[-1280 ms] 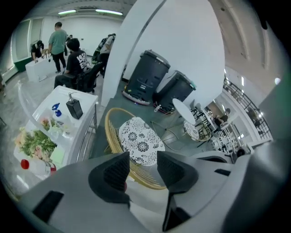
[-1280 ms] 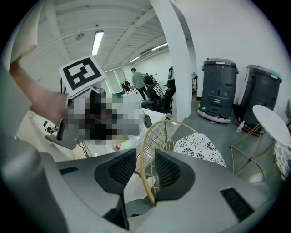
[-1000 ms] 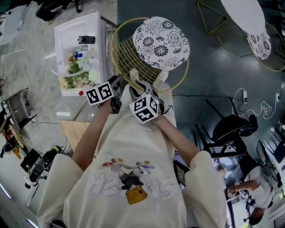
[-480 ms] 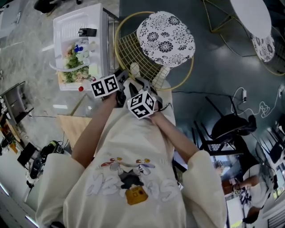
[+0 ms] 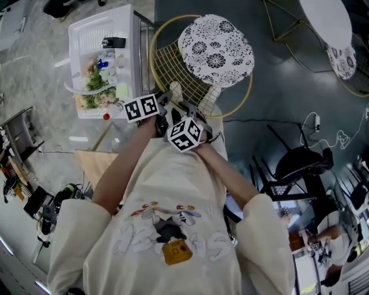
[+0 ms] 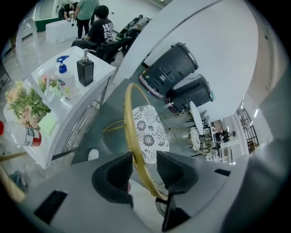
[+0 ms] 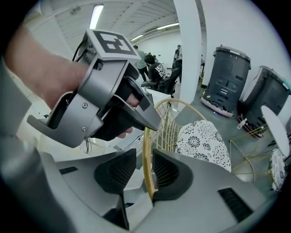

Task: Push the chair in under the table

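Observation:
The chair is a gold wire frame with a round black-and-white patterned cushion. It stands just right of the white table, which carries flowers and bottles. Both grippers hold the near part of its back rim. My left gripper has the gold rim running between its nearly shut pads. My right gripper is beside it, with the rim against its right-hand pad. The cushion also shows in both gripper views.
Another gold-framed chair and a round white tabletop stand at the far right. A black chair and loose cables lie to the right. A wooden board sits below the table. Grey bins stand beyond.
The left gripper's marker cube has moved up and to the right, closer to the right gripper. Chair and table sit slightly higher in view.

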Available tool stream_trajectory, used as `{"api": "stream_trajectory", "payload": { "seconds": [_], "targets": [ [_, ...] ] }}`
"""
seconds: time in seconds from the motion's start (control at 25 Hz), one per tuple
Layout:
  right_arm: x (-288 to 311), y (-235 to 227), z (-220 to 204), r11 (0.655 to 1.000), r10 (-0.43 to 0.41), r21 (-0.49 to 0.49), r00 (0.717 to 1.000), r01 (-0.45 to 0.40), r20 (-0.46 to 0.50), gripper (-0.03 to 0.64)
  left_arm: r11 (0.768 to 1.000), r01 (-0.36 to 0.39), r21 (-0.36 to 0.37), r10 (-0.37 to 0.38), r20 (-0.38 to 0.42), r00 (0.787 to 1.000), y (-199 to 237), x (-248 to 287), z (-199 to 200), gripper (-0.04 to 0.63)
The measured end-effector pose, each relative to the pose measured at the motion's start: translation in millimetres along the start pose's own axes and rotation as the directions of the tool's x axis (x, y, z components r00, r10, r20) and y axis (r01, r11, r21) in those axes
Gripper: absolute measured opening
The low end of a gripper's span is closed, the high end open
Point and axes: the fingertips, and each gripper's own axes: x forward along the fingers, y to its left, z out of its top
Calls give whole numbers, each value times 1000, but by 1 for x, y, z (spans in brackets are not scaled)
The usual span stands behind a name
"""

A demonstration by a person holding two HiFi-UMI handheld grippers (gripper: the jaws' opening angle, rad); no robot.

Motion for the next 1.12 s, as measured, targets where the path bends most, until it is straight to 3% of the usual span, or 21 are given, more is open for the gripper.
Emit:
{"api": "stream_trajectory", "payload": {
  "seconds": [0.2,0.36,0.6,0.76,0.88,1.0,1.12],
  "targets": [
    [2,-5,-5,1000,-26,9,1000,26,0,109,999,-15,29,16,-20,1000,1,0,-1,166],
    [3,-11,-12,999,-48,-9,999,48,7,53,999,-37,28,37,-21,999,4,0,2,102],
    [6,-9,-10,996,-84,-38,996,85,11,7,998,-60,35,61,-29,998,10,-2,2,94],
    [2,-47,-18,987,-139,79,990,139,1,6,998,-63,28,64,-34,997,6,-1,0,94],
    [-6,-49,-11,994,-76,82,996,73,38,7,998,-60,18,61,-32,998,5,-1,2,92],
    [-12,-23,-9,996,31,77,998,-36,61,12,998,-67,15,67,-35,997,4,-1,0,92],
    [-10,-6,-13,997,66,47,997,-68,40,89,997,-71,13,71,-35,997,2,2,1,92]
  ]
}}
